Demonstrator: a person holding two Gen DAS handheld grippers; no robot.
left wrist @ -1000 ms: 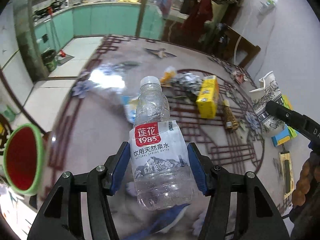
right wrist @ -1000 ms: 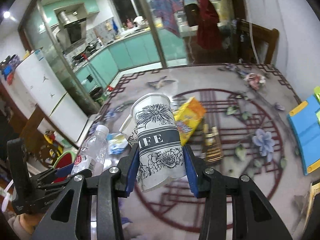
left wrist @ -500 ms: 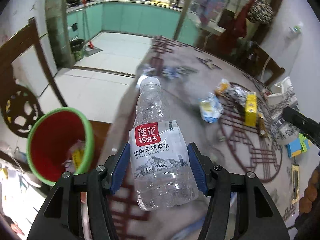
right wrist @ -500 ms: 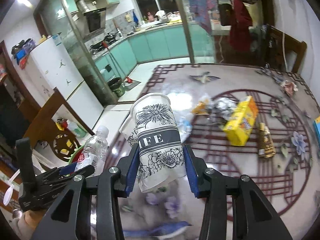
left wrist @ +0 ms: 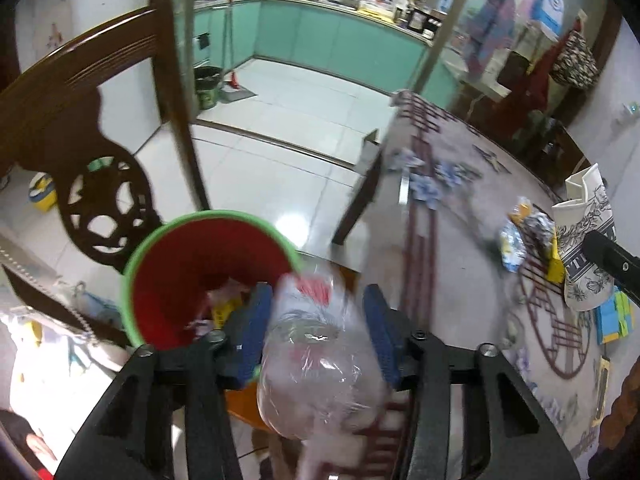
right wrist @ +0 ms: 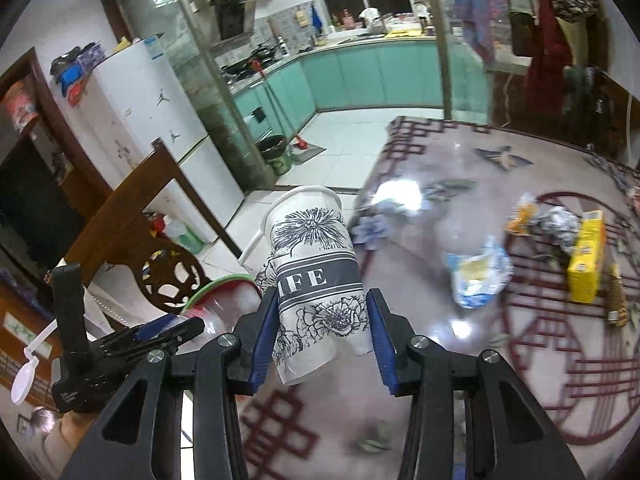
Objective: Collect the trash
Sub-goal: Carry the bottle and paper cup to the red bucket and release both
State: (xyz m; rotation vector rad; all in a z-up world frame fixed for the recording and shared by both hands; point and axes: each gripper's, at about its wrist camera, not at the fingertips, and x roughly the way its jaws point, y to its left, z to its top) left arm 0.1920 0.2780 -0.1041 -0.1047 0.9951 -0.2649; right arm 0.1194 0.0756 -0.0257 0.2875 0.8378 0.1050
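My left gripper (left wrist: 316,332) has its jaws spread wide. The clear water bottle (left wrist: 320,356) with a red label is blurred and tipped forward between them, its mouth toward the red bin with a green rim (left wrist: 208,276) just ahead on the left. The bin (right wrist: 224,292) holds some trash. My right gripper (right wrist: 322,332) is shut on a white paper cup (right wrist: 316,280) with black flower print, held upright above the table edge. The cup (left wrist: 584,240) also shows at the right of the left wrist view.
A dark wooden chair (left wrist: 80,128) stands behind the bin. On the patterned table (right wrist: 460,360) lie a crumpled blue-white wrapper (right wrist: 478,276), a yellow carton (right wrist: 586,256), foil (right wrist: 560,220) and an orange wrapper (right wrist: 520,212). Tiled floor (left wrist: 280,140) lies beyond.
Both grippers swung left from the table toward the bin. My left gripper's jaws opened and the bottle tipped forward, loose and blurred. The cup stays gripped.
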